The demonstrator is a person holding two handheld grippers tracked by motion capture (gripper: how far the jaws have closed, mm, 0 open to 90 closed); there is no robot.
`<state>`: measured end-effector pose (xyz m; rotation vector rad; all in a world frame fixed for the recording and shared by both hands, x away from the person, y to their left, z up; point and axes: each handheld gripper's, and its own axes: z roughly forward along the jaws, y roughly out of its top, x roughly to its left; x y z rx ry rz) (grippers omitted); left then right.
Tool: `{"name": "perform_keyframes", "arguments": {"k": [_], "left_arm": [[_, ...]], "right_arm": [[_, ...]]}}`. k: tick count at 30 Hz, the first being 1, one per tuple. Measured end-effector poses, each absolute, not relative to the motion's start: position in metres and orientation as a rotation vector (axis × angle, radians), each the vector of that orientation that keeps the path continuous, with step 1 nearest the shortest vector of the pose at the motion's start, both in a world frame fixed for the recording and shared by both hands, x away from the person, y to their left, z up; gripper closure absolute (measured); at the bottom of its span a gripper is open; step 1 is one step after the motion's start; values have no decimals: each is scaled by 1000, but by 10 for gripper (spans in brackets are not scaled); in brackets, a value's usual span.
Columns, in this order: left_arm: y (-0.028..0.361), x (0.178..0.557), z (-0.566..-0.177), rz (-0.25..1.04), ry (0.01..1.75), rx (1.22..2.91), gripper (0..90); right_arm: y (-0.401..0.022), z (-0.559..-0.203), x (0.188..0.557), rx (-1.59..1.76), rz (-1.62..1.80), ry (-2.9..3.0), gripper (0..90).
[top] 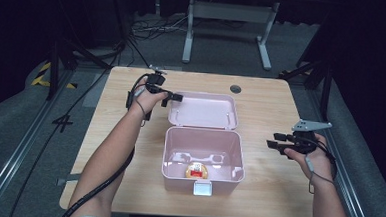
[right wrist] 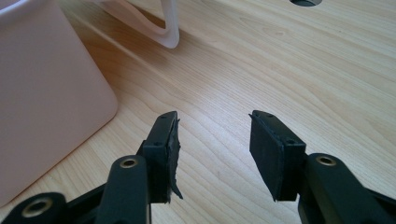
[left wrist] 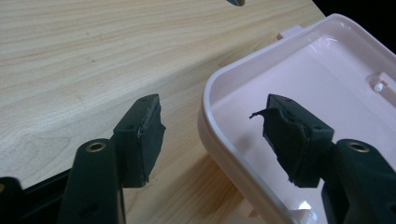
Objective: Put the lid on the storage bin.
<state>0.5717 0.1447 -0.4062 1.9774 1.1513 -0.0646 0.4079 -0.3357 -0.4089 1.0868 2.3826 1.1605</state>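
Now the left tool (left wrist: 210,135) straddles the pink lid's (left wrist: 299,84) rim, seemingly unclenched; it should bite squarely before swinging. Right tool (right wrist: 212,154) waits released.

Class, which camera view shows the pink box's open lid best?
The high view: the whole lid lies flat behind the box. The left gripper view gives one corner of it, the right gripper view one rim corner.

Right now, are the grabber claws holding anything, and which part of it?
Nothing is held. The left gripper has its jaws apart on either side of the pink lid's rim, not pressing it. The right gripper is open over bare table.
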Motion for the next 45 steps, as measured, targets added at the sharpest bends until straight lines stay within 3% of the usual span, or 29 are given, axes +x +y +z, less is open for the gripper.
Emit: {"name": "perform_keyframes", "arguments": {"k": [10, 12, 19, 29, 37, 45], "left_arm": [[137, 572, -414, -113, 1157, 1958, 461], [135, 572, -412, -111, 1150, 1965, 539], [138, 571, -399, -64, 1132, 1941, 638], [138, 565, -376, 34, 1083, 1923, 680], [138, 559, -355, 100, 1046, 1908, 705], [139, 552, -338, 135, 1009, 1899, 727]], "right_arm": [[-333, -406, 406, 1053, 1236, 2396, 515], [-332, -405, 405, 1039, 1250, 2396, 513], [-332, -403, 405, 1036, 1276, 2386, 513], [-332, -401, 403, 1022, 1278, 2378, 527], [-328, -401, 402, 955, 1226, 2420, 631], [-324, -398, 400, 927, 1204, 2443, 642]]}}
